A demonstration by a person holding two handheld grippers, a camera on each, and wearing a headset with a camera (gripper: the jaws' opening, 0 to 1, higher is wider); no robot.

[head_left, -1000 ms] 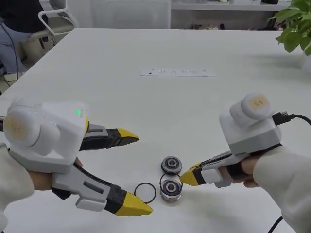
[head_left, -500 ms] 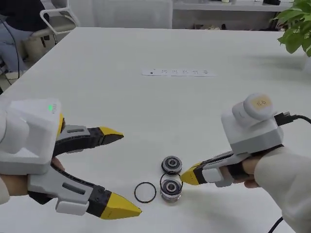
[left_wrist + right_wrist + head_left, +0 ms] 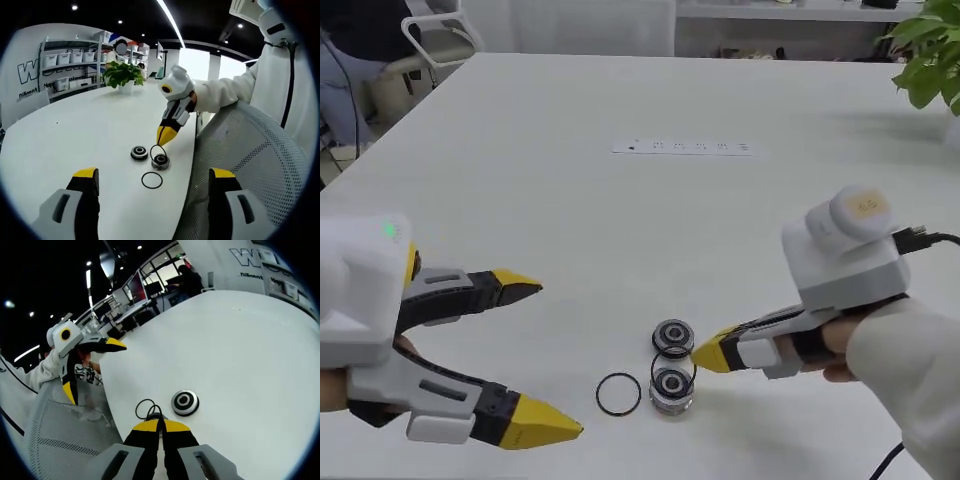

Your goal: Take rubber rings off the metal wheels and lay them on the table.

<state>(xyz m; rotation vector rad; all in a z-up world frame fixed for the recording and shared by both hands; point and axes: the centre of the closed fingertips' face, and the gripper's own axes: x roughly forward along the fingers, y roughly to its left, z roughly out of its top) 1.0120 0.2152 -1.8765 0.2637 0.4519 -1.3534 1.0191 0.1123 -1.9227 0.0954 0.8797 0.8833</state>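
Note:
Two metal wheels stand near the table's front edge, the far wheel (image 3: 673, 338) (image 3: 139, 152) (image 3: 184, 402) and the near wheel (image 3: 671, 386) (image 3: 160, 161). My right gripper (image 3: 705, 354) (image 3: 165, 137) (image 3: 160, 423) is shut on a thin black rubber ring (image 3: 672, 365) (image 3: 159, 149) (image 3: 144, 408), which loops up from the near wheel to its tips. A second rubber ring (image 3: 618, 394) (image 3: 151, 180) lies flat on the table to the left of the near wheel. My left gripper (image 3: 543, 360) (image 3: 153, 173) (image 3: 94, 369) hangs open and holds nothing, well to the left of the wheels.
A white power strip (image 3: 685, 148) lies at mid-table. A green plant (image 3: 925, 55) (image 3: 121, 75) stands at the far right corner. Office chairs (image 3: 430, 40) are beyond the left edge, and a mesh chair (image 3: 245, 150) is close to the front edge.
My left gripper has drawn back to the left, away from the wheels and the loose ring. The right gripper's tip has risen a little with the ring in it.

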